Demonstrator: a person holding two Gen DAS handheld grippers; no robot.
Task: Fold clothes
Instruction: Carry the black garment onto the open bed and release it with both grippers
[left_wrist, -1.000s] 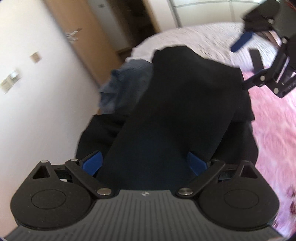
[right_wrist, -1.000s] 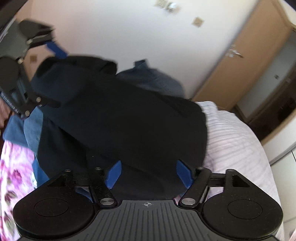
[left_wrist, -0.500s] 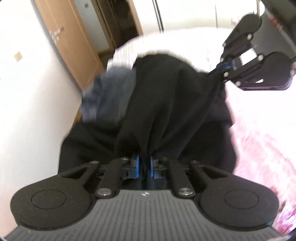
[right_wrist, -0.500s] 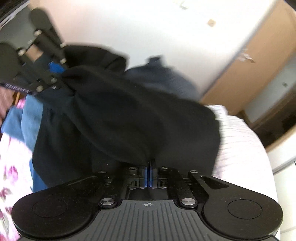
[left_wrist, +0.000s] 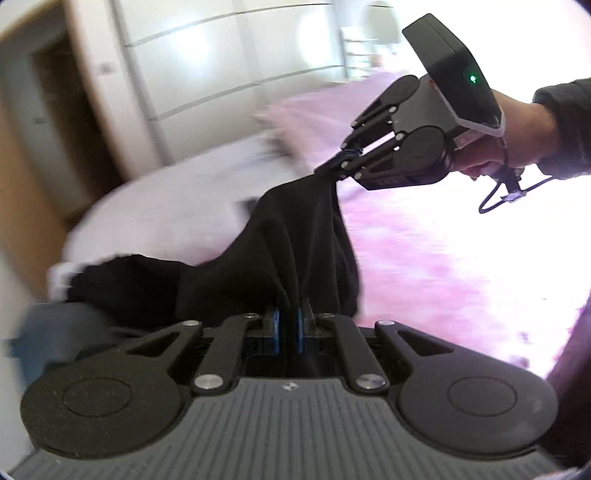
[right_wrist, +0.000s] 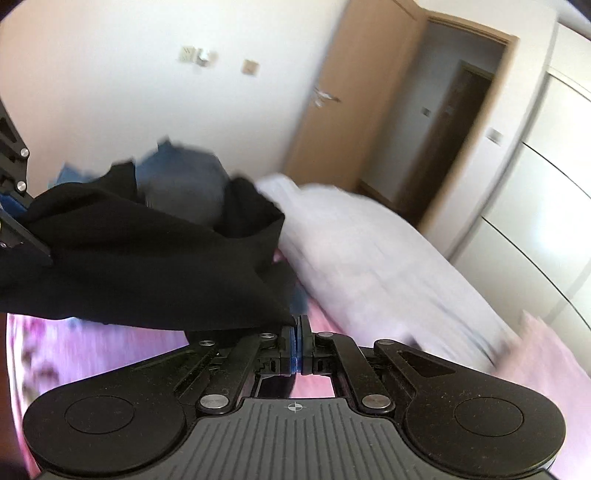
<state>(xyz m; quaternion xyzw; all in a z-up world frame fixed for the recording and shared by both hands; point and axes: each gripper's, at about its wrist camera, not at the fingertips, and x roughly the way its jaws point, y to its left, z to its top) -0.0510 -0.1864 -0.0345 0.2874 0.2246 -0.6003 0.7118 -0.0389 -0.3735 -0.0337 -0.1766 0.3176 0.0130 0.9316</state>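
Observation:
A black garment (left_wrist: 295, 254) hangs stretched between my two grippers, lifted above the bed. My left gripper (left_wrist: 288, 319) is shut on one edge of it, the blue pads pinching the cloth. My right gripper (left_wrist: 341, 158) is shut on the other end, up and to the right in the left wrist view. In the right wrist view the right gripper (right_wrist: 296, 332) pinches a corner of the black garment (right_wrist: 147, 273), and part of the left gripper (right_wrist: 14, 192) shows at the left edge. The garment's far part trails down toward the pile.
A bed with a pink floral cover (left_wrist: 443, 258) lies below. A white striped pillow (right_wrist: 369, 258) lies at its head. Blue and grey clothes (right_wrist: 184, 177) are piled near the white wall. A wooden door (right_wrist: 351, 92) and white wardrobe (left_wrist: 221, 74) stand behind.
Both grippers closed on the black garment from open, then lifted it off the pile and swung it over the pink bed cover.

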